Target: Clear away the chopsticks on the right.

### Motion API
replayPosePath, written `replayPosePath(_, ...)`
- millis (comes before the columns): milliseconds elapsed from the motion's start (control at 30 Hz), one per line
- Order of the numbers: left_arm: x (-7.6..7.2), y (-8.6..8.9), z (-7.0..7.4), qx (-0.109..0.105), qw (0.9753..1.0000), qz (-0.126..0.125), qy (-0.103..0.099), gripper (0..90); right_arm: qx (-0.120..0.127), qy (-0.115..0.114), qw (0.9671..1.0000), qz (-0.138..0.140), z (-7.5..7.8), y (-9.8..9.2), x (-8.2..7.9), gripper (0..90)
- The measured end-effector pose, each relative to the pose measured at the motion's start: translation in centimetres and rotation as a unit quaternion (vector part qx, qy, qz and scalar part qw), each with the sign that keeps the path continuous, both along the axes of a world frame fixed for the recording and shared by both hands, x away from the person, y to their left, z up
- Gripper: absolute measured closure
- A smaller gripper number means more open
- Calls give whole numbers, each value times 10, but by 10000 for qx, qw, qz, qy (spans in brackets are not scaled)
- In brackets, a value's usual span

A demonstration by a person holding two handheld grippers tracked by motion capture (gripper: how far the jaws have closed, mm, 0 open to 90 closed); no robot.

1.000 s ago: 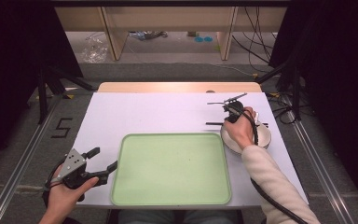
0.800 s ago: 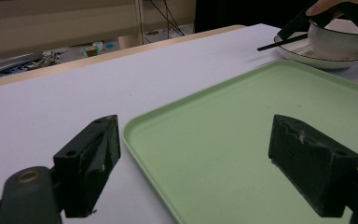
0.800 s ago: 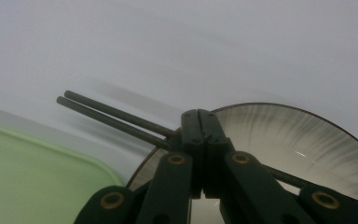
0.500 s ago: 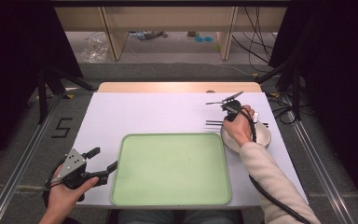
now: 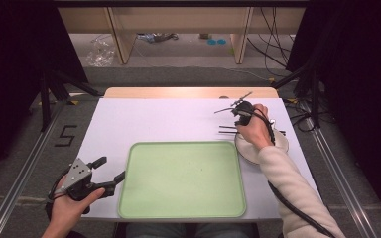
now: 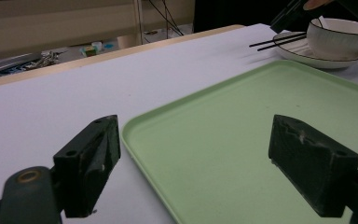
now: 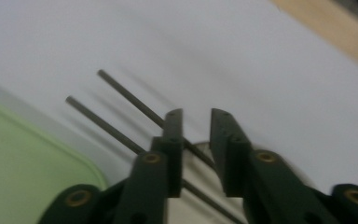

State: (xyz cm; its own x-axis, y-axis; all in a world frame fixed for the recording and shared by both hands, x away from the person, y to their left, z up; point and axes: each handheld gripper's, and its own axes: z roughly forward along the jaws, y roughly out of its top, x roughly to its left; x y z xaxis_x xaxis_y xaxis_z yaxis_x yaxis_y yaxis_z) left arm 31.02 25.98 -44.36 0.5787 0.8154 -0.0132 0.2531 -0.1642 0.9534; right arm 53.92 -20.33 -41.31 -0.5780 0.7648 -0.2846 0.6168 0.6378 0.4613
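A pale green tray (image 5: 183, 178) lies at the front middle of the white table. At its right far corner a white plate (image 5: 279, 145) carries a white bowl (image 6: 338, 37), and two black chopsticks (image 5: 227, 130) stick out leftward over the plate's rim. My right gripper (image 5: 239, 116) hovers just above the plate. In the right gripper view its jaws (image 7: 196, 116) stand a narrow gap apart over the chopsticks (image 7: 126, 93), with nothing between them. My left gripper (image 5: 111, 168) rests open at the tray's left front edge (image 6: 196, 158).
The table's far edge is a wooden strip (image 5: 188, 92). Beyond it are shelf legs and cables on the floor. Metal rails run along both sides of the table. Bare white tabletop (image 5: 154, 121) stretches behind the tray.
My right hand has shifted slightly left over the plate, and the chopstick ends show more clearly. The left gripper has not moved.
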Motion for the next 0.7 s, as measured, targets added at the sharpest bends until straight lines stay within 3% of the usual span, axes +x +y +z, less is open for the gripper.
replayPosePath(33, 0, 0, 0, -1, 10000, -5, -5, 167, -298, -24, 9980, 556, 2, 4, 1, 664)
replayPosePath(67, 0, 0, 0, 11, 10000, -9, -4, 167, -1071, -148, 9802, 1656, 2, 11, 5, 628)
replayPosePath(100, 0, 0, 0, 15, 10000, -10, -4, 167, -1071, -148, 9802, 1656, 2, 11, 5, 628)
replayPosePath(133, 0, 1, 0, 40, 10000, -21, -22, 167, -1279, -94, 9732, 1911, 1, 15, 4, 622)
replayPosePath(167, 0, 1, 0, 36, 10000, -14, -16, 167, -1519, -48, 9642, 2172, -1, 20, 5, 623)
replayPosePath(200, 0, 1, 0, 36, 10000, -18, -16, 167, -1879, -58, 9513, 2443, -2, 22, 8, 633)
replayPosePath(267, 0, 1, 0, 30, 10000, -17, -10, 167, -2023, 91, 9473, 2481, -4, 27, 9, 655)
replayPosePath(433, 0, 1, 0, 24, 10000, -22, -5, 167, -2143, 316, 9415, 2581, -11, 34, 13, 691)
replayPosePath(467, 0, 1, 0, 26, 10000, -21, -9, 167, -2207, 319, 9390, 2620, -12, 35, 13, 692)
replayPosePath(600, 1, 1, 0, 36, 10000, -31, -14, 167, -2212, 432, 9377, 2643, -18, 36, 16, 701)
replayPosePath(667, 0, 1, 0, 39, 10000, -32, -13, 167, -2180, 468, 9390, 2617, -18, 36, 16, 709)
replayPosePath(700, 1, 1, 0, 43, 10000, -34, -13, 167, -2214, 439, 9376, 2645, -19, 36, 18, 717)
